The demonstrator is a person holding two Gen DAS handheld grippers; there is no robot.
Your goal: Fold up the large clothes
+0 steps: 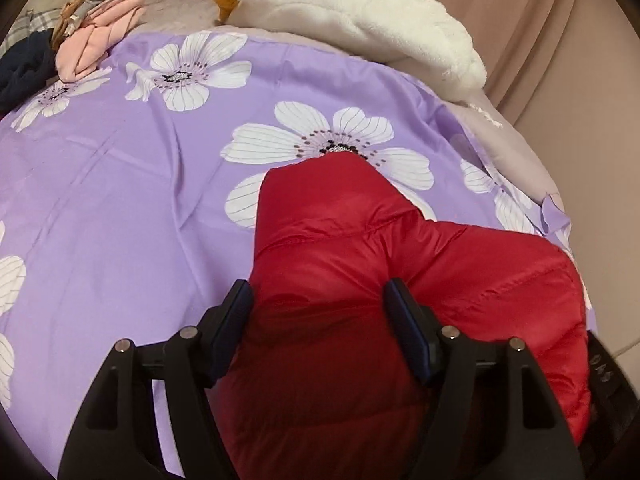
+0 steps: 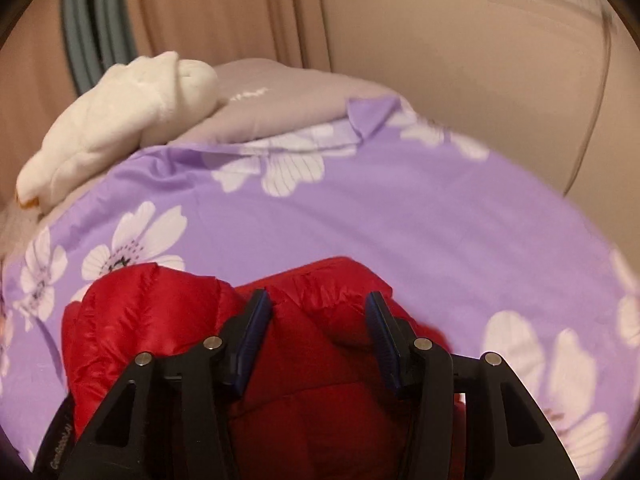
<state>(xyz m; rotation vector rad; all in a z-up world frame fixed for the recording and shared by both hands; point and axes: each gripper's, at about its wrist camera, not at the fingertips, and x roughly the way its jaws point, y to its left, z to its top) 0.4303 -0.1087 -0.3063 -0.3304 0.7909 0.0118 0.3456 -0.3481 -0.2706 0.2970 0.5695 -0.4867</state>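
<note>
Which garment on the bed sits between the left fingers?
The red puffer jacket; the pink and navy clothes lie piled at the far corner.

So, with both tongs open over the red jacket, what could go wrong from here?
1. The jacket is puffy and glossy; the left tongs may pinch only the shell and slip.
2. The right tongs may catch several bunched layers, spoiling the fold.
3. Dragging it could wrinkle the sheet.

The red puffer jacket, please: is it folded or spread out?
Bunched, not neatly folded: the red puffer jacket lies humped in thick overlapping lobes.
</note>
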